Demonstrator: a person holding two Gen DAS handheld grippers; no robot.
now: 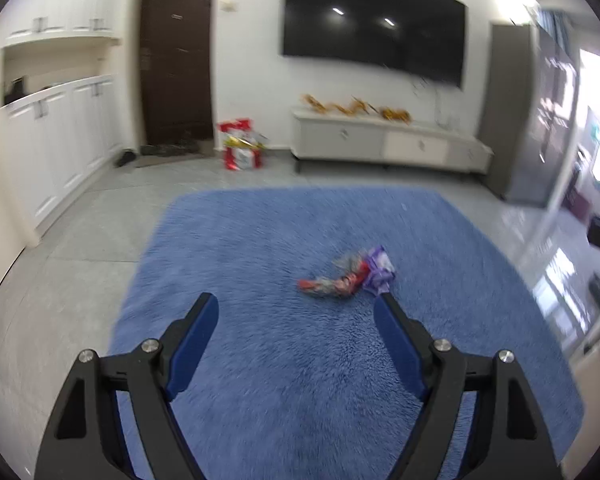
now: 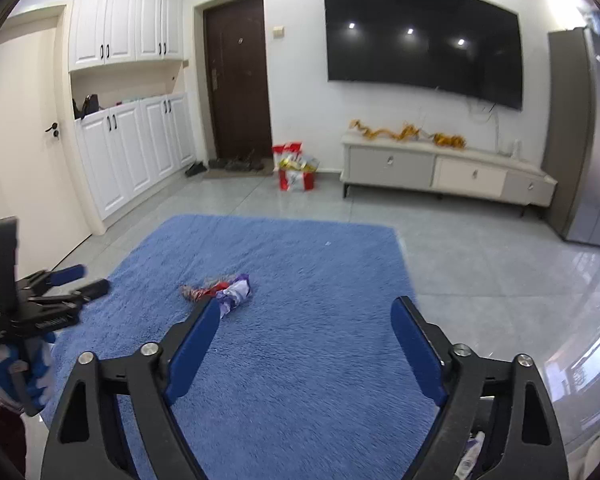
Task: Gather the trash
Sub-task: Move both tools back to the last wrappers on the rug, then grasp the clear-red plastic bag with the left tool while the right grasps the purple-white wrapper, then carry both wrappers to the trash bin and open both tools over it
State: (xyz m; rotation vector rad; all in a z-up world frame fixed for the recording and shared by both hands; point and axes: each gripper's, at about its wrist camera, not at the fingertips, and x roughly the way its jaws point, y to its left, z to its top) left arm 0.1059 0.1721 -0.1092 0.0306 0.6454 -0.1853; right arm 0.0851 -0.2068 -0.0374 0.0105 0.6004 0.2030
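The blue rug (image 1: 300, 360) filled most of what I saw, and the trash lay near its middle: a crumpled red wrapper (image 1: 332, 282) touching a purple wrapper (image 1: 376, 270), together forming one streak running roughly left to right. My left gripper (image 1: 296, 306) hung spread wide and empty, the pile ahead and a little right of it. My right gripper (image 2: 306, 312), likewise wide and empty, had the pile ahead-left. I judged neither arm clearly nearer.

Counted: two wrappers, one red (image 1: 332, 282) and one purple (image 1: 378, 270); one rug (image 1: 300, 360); one television (image 1: 374, 24); one door (image 1: 176, 60); two grippers (image 1: 296, 308) (image 2: 304, 314).
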